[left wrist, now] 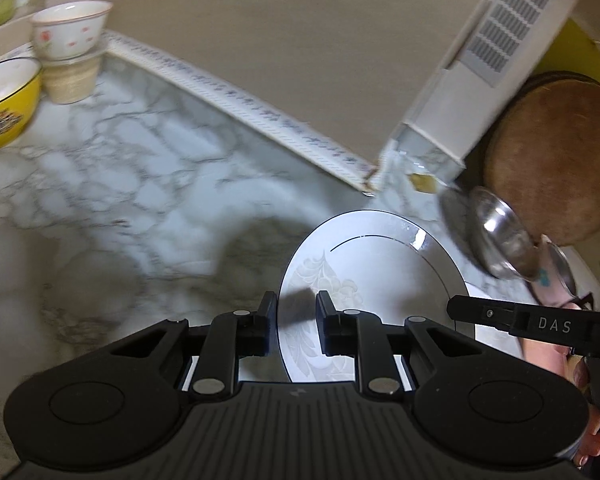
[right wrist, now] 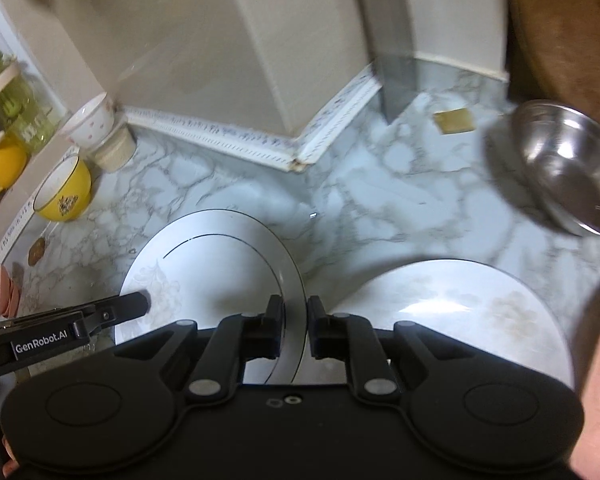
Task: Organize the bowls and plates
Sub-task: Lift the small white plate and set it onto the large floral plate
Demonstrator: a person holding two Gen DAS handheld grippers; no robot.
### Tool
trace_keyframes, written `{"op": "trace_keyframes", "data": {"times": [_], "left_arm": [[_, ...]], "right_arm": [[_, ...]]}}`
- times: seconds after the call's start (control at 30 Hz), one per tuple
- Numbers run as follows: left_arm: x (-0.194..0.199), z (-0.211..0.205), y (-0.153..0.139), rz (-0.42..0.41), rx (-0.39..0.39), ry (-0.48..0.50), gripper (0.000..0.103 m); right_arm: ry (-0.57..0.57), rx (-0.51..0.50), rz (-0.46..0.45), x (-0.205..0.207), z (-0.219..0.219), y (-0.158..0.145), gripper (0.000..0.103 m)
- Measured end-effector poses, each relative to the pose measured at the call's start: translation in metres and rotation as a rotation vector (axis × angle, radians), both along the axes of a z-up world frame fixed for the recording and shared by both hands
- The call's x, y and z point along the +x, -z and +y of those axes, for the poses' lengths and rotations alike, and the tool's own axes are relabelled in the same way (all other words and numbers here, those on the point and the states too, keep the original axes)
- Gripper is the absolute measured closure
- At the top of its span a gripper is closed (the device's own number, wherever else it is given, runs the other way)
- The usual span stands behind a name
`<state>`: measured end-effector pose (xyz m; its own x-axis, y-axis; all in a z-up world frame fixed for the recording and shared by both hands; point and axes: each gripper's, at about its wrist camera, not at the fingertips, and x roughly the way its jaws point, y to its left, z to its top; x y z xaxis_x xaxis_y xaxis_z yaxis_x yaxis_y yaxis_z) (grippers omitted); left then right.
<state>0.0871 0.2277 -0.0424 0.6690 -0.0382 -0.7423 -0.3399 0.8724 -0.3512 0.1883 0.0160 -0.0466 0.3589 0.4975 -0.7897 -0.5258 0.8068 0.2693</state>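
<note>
A white plate (left wrist: 372, 280) with a pale leaf pattern and a thin dark ring hangs above the marble counter (left wrist: 140, 184), held from both sides. My left gripper (left wrist: 294, 302) is shut on its left rim. My right gripper (right wrist: 295, 308) is shut on the right rim of the same plate (right wrist: 212, 276). Each view shows the other gripper's fingers (left wrist: 480, 312) (right wrist: 128, 304) reaching in over the plate from the side. A second white plate (right wrist: 452, 304) with faint brown flowers lies lower, to the right.
A steel bowl (right wrist: 560, 168) sits at the right, by a round wooden board (left wrist: 552, 160). At the far left stand a yellow bowl (right wrist: 62, 196) and a floral white bowl (right wrist: 90, 120) stacked on a beige cup (right wrist: 114, 148). The wall corner (right wrist: 296, 160) juts in behind.
</note>
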Motion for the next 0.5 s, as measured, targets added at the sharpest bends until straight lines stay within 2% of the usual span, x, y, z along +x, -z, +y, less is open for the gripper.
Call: {"op": "trace_keyframes", "data": {"times": [0.23, 0.5], "left_arm": [[0.015, -0.044, -0.007, -0.015, 0.0, 0.104, 0.083], [0.035, -0.097, 0.01, 0.012, 0.042, 0.206, 0.083]], "right_arm": [[0.084, 0.024, 0.0, 0.0, -0.054, -0.007, 0.089], [0.185, 0.022, 0.028, 0.001, -0.11, 0.005, 0.089]]}}
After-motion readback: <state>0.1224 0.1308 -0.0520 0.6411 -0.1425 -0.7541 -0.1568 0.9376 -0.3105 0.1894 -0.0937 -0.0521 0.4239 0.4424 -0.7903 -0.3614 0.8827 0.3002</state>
